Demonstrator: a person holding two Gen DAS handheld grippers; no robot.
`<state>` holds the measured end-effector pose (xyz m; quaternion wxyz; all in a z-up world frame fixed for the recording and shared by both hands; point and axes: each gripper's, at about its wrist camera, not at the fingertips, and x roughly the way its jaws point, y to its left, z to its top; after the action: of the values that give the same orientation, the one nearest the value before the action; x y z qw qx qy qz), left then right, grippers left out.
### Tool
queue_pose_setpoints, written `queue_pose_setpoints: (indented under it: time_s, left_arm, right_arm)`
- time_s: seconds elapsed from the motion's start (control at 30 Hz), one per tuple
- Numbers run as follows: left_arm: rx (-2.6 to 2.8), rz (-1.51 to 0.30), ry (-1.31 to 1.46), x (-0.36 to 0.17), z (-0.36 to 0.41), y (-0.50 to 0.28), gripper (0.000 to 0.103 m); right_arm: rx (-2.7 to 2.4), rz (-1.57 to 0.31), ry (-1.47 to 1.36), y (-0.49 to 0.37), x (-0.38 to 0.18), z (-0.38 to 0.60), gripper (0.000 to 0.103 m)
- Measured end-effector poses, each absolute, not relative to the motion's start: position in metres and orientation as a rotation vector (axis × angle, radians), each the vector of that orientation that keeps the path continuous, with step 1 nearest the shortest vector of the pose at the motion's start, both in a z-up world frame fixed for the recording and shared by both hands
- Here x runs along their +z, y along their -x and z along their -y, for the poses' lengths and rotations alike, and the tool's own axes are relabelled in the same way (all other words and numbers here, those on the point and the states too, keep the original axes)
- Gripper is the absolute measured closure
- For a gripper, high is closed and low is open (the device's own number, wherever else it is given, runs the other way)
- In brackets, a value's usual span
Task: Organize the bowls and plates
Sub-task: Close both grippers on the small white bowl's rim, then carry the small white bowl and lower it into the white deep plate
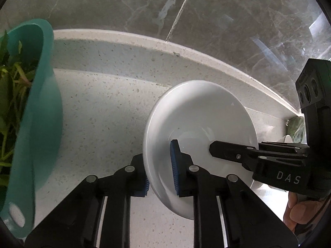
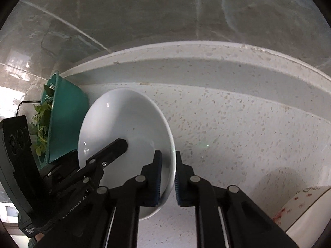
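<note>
Far left on the speckled white desk: a teal colander is sitting with leafy greens inside it, upright as far as the distorted views allow. In the right wrist view it is lying just beside the plate's left edge; whether the two are touching cannot be told.

Centre: the white plate, shallow and empty, is lying near the raised back ledge of the desk, in front of the grey marbled wall.

Left tool: jaws are standing narrow, clamping the plate's near-left rim. One blue pad is pressing on the inner face of the plate; the other is sitting under the rim on the outside, mostly hidden.

Right tool: likewise narrow, gripping the plate's opposite rim. The rim is passing between its two blue pads, one inside the plate, one outside. Both tools are pointing steeply down at the desk.

Whether the plate is resting on the desk or lifted clear of it cannot be told from either view.

Right edge of the left wrist view: a person's fingers are wrapping the right tool's handle.

Far right, low corner of the right wrist view: a white dish with red spots is showing in part, well apart from the plate.
</note>
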<state>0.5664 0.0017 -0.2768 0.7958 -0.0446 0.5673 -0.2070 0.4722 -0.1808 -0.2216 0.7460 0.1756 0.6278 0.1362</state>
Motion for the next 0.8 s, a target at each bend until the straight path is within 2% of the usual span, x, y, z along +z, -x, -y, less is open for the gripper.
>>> queue_pose_setpoints:
  time_s: [0.43,0.8]
  left_arm:
    - [-0.498,-1.181,0.099,-0.229,0.009,-0.520,0.088]
    - [-0.623,-1.158,0.061,-0.178,0.052,-0.411,0.088]
  right_arm:
    - [0.318,-1.297,-0.411,-0.421,-0.175,0.215,0.090]
    - [0.300,-1.202,-0.449,-0.316,-0.123,0.263,0.088]
